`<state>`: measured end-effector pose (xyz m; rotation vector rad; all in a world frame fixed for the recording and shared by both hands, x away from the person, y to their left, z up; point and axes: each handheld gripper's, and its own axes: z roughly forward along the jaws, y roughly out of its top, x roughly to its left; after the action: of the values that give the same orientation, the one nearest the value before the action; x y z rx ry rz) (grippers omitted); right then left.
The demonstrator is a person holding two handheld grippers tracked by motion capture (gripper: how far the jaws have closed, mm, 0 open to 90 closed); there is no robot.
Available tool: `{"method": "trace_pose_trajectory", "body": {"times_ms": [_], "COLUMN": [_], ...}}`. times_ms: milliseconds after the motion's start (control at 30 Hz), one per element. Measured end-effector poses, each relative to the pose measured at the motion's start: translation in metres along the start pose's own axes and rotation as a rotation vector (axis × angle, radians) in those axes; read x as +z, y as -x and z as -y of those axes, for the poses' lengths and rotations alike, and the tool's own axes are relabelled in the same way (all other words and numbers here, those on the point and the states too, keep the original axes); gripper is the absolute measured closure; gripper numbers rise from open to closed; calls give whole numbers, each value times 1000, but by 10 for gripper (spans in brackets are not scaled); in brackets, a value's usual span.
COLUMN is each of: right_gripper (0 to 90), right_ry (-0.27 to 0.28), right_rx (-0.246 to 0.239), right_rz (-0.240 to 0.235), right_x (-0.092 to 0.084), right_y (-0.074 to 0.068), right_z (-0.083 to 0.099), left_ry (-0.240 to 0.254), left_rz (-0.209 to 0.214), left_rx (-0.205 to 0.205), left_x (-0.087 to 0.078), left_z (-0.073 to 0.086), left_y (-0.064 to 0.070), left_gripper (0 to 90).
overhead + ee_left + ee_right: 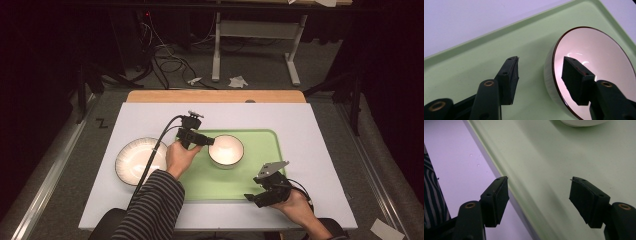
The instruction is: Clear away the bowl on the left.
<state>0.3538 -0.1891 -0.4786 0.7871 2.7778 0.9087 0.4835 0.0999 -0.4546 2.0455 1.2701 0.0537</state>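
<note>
- left gripper [540, 67]: jaws apart, straddling the near rim of the bowl [596, 62], one jaw inside, one outside; nothing clamped.
- bowl stands on the green tray [250, 175].
- right gripper [539, 195]: jaws spread, empty, astride the tray's edge, farther from the bowl.

- Room is really dark, the upper left and upper right of the high view are basically black.
- Grey carpet-looking floor [260, 70] runs around the table.
- White-topped table [150, 117] mid-frame, with a wooden strip [215, 96] showing along its far edge.
- Top centre there's a grey metal desk frame [252, 35] on two feet.
- A tangle of cables [167, 62] lies on the floor left of it, plus crumpled paper scraps [237, 81] nearby.
- Metal rails [55, 165] run down both sides.
</note>
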Motion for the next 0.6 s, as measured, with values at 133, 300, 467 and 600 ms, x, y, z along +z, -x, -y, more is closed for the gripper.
{"method": "trace_pose_trajectory", "body": {"times_ms": [133,300,467,600], "right_gripper": [331,330,330,330], "right_ry": [-2,-3,1,-4], "right_rx": [-8,-16,-5,-6], "right_rz": [-1,-1,0,0], "right_x": [0,1,1,1], "right_y": [0,-1,0,-1], "right_z": [0,-1,-1,-1], "left_ry": [2,12,11,19], "left_rz": [7,21,21,23], "left_rx": [9,14,25,28], "left_x": [-7,-14,-20,-27], "left_z": [0,1,3,4], "left_y": [1,3,2,0], "left_gripper": [463,450,442,440]}}
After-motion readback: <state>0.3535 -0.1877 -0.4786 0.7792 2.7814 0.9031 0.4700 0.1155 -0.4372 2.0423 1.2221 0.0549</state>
